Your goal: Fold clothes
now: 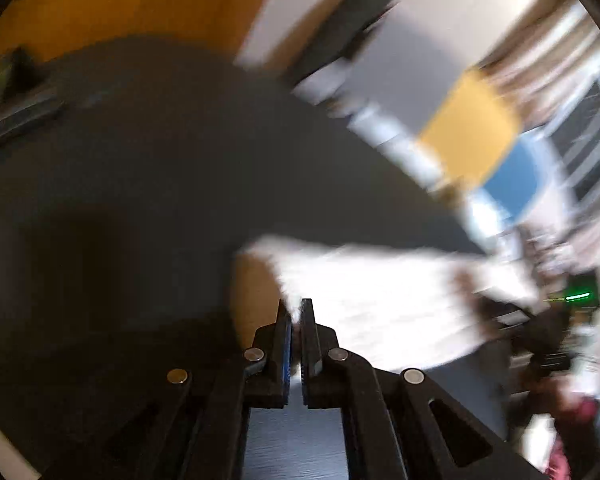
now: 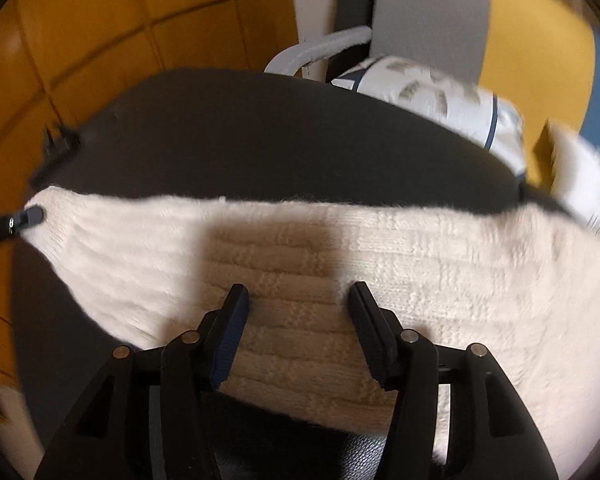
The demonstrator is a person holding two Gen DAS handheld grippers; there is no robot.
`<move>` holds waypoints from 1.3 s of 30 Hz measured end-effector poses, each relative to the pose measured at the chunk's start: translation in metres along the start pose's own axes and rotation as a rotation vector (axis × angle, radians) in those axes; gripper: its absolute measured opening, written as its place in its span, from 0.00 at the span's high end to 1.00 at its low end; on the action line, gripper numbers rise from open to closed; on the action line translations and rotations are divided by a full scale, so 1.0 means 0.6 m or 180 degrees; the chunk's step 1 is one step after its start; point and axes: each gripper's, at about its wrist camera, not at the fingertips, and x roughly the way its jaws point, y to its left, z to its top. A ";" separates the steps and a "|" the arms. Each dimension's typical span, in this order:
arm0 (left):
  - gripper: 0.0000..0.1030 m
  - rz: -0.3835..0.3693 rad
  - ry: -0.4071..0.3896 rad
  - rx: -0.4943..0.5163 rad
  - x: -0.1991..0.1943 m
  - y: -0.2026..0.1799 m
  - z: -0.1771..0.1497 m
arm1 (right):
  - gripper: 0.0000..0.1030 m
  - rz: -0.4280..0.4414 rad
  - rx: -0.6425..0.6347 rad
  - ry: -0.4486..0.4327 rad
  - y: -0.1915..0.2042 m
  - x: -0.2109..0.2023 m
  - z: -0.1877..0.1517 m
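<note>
A cream knitted garment [image 2: 380, 264] lies spread across a dark round table [image 2: 280, 128]. My right gripper [image 2: 298, 294] is open just above the garment's near part, its fingers apart over the knit and holding nothing. My left gripper [image 1: 296, 308] is shut on the garment's corner [image 1: 380, 300], which stretches away to the right in the blurred left wrist view. The left gripper also shows in the right wrist view [image 2: 20, 220] at the garment's far left corner.
A white patterned bundle [image 2: 432, 96] sits at the table's far right edge beside a grey chair [image 2: 428, 12]. The floor [image 2: 80, 32] is orange tile. A dark object [image 2: 58, 144] lies at the table's left edge.
</note>
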 end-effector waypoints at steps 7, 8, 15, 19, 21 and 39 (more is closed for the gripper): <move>0.87 0.0357 -0.0067 -0.0312 -0.038 0.008 0.033 | 0.40 0.0189 0.0025 0.0181 -0.010 -0.011 0.014; 0.85 0.0426 -0.0187 -0.0318 -0.054 0.002 0.035 | 0.40 0.0331 0.0103 0.0186 -0.023 -0.021 0.018; 0.82 0.0317 -0.0496 0.0355 -0.065 -0.128 -0.003 | 0.40 0.0369 0.0779 -0.0209 -0.209 -0.132 -0.036; 0.82 0.0655 0.0012 0.0529 0.039 -0.163 -0.017 | 0.40 0.0161 0.1106 0.0077 -0.273 -0.123 -0.104; 0.82 0.0793 -0.0099 0.0528 0.058 -0.163 -0.010 | 0.39 0.0229 0.1157 0.0052 -0.276 -0.134 -0.122; 0.82 -0.1490 0.0669 0.2345 -0.022 -0.618 -0.363 | 0.36 -0.0121 0.2299 -0.0028 -0.434 -0.493 -0.589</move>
